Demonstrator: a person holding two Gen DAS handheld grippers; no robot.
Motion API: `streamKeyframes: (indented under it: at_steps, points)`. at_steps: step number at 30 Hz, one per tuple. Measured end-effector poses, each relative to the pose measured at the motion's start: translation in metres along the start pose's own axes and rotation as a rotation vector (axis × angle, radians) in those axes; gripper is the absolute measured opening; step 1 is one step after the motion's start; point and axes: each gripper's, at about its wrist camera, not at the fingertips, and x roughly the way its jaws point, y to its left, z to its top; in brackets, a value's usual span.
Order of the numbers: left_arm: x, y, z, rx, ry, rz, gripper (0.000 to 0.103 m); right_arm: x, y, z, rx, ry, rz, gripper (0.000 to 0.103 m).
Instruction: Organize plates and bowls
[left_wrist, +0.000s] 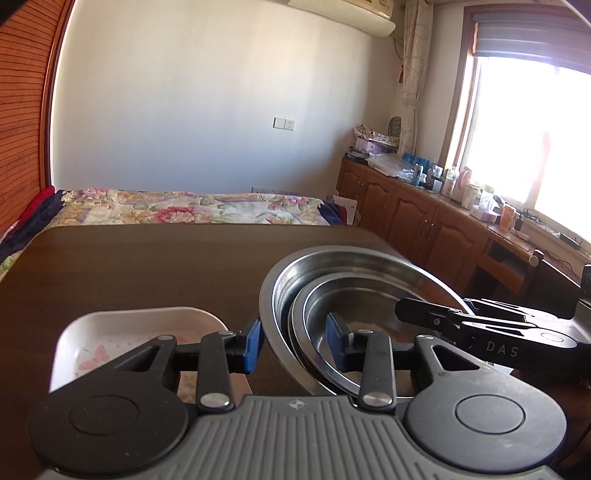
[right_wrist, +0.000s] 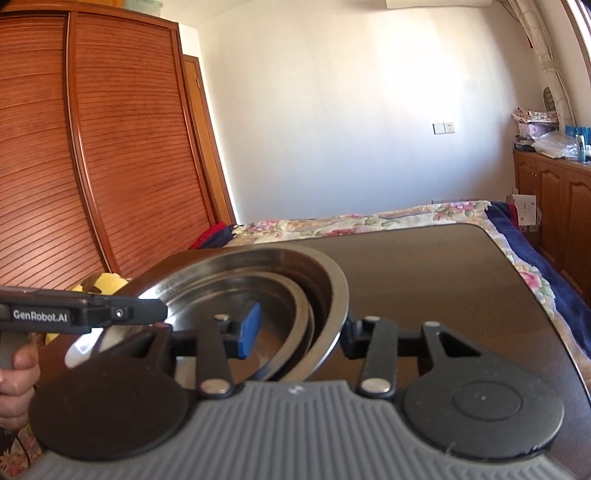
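Observation:
Two nested steel bowls (left_wrist: 354, 280), a smaller one inside a larger, sit tilted at the right of the dark table (left_wrist: 147, 266). My left gripper (left_wrist: 295, 343) is shut on their left rims, with one blue pad outside the big bowl's wall and the other inside the small bowl. From the opposite side my right gripper (right_wrist: 299, 332) is shut on the same steel bowls (right_wrist: 280, 273); its left pad is inside and its right finger is hidden behind the outer wall. A white square dish (left_wrist: 140, 332) with a pink butterfly print lies left of the bowls.
Beyond the table's far edge lies a bed with a floral cover (left_wrist: 192, 206). A slatted wooden wardrobe (right_wrist: 110, 147) stands to the left. Cluttered wooden cabinets (left_wrist: 424, 214) run under the window. A hand (right_wrist: 14, 376) holds the left gripper's handle. A yellow object (right_wrist: 107, 282) lies behind it.

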Motion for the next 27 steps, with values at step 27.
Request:
streamKeyframes:
  at_steps: [27]
  points:
    - [-0.048,0.050,0.010,-0.078,-0.046,0.130,0.038,0.034,0.051,0.019,-0.028,0.041,0.135,0.046]
